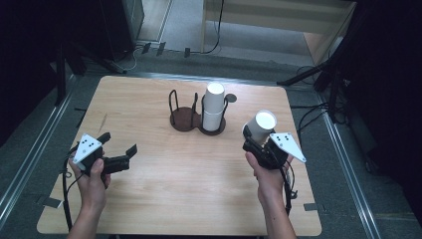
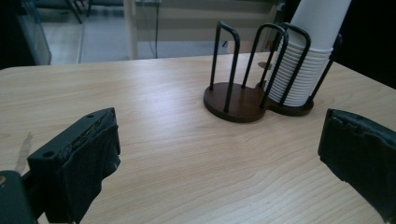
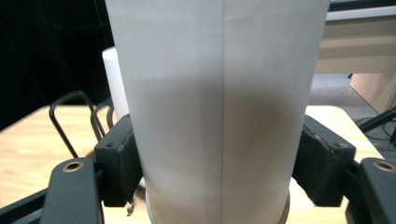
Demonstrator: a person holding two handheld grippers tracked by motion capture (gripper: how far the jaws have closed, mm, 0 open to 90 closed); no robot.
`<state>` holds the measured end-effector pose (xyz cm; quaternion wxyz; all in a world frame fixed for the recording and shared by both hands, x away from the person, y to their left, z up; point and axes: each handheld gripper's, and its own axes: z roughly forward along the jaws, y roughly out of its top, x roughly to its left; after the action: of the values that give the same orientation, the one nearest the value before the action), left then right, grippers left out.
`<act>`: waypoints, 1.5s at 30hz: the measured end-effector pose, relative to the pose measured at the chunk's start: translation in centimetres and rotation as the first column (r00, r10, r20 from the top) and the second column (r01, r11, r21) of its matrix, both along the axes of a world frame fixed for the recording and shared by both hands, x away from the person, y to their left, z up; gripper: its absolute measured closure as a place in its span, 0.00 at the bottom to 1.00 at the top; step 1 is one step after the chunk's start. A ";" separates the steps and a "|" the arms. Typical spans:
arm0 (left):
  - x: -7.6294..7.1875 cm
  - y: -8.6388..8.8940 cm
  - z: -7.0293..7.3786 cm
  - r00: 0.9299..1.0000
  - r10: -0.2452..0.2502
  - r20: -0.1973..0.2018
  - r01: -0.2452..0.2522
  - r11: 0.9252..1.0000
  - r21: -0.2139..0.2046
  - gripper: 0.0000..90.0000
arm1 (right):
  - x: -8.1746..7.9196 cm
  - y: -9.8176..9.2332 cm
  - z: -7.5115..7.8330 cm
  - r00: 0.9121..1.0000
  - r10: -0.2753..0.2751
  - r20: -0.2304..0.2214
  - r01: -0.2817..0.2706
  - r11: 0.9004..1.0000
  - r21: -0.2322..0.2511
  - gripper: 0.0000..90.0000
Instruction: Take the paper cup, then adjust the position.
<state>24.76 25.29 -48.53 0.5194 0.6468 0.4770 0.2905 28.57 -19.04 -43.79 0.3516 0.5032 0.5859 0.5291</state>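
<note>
A white paper cup (image 1: 261,126) sits upside down between the jaws of my right gripper (image 1: 255,141), which is shut on it above the table's right side. In the right gripper view the cup (image 3: 219,102) rises wide and close, with a pad (image 3: 122,161) pressed to each flank. A dark double cup holder (image 1: 191,119) stands at the table's far middle; its right bay carries a stack of white cups (image 1: 214,107), its left bay is bare. My left gripper (image 1: 118,149) hovers open over the left of the table. In its own view the holder (image 2: 236,100) and stack (image 2: 303,60) lie ahead.
The wooden table (image 1: 164,184) is broad and bare in front of the holder. A small dark round mark (image 1: 230,98) lies just behind the holder. Beyond the far edge are cables and stand legs (image 1: 303,74) on a grey floor.
</note>
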 end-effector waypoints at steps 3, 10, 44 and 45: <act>0.1 -0.5 0.1 1.000 -0.030 -0.005 0.030 0.999 0.012 0.00 | -0.4 0.2 -0.7 1.000 0.009 -0.030 -0.010 0.999 -0.031 0.30; 0.1 -1.3 0.3 0.997 -0.076 -0.014 0.076 0.997 0.020 0.00 | -0.8 0.6 -1.8 0.999 0.014 -0.038 -0.017 0.995 -0.099 0.30; -0.2 -4.7 1.9 0.967 -0.239 -0.088 0.240 0.971 -0.003 0.00 | -1.6 6.2 -5.0 0.999 0.036 0.006 -0.029 0.888 -0.459 0.30; -0.2 -4.7 1.9 0.967 -0.239 -0.088 0.240 0.971 -0.003 0.00 | -1.7 6.4 -5.1 0.999 0.040 0.006 -0.033 0.885 -0.465 0.30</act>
<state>24.59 20.62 -46.59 0.5268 0.7137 0.4167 0.1987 26.87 -12.64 -48.90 0.4564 0.3890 0.7021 0.3840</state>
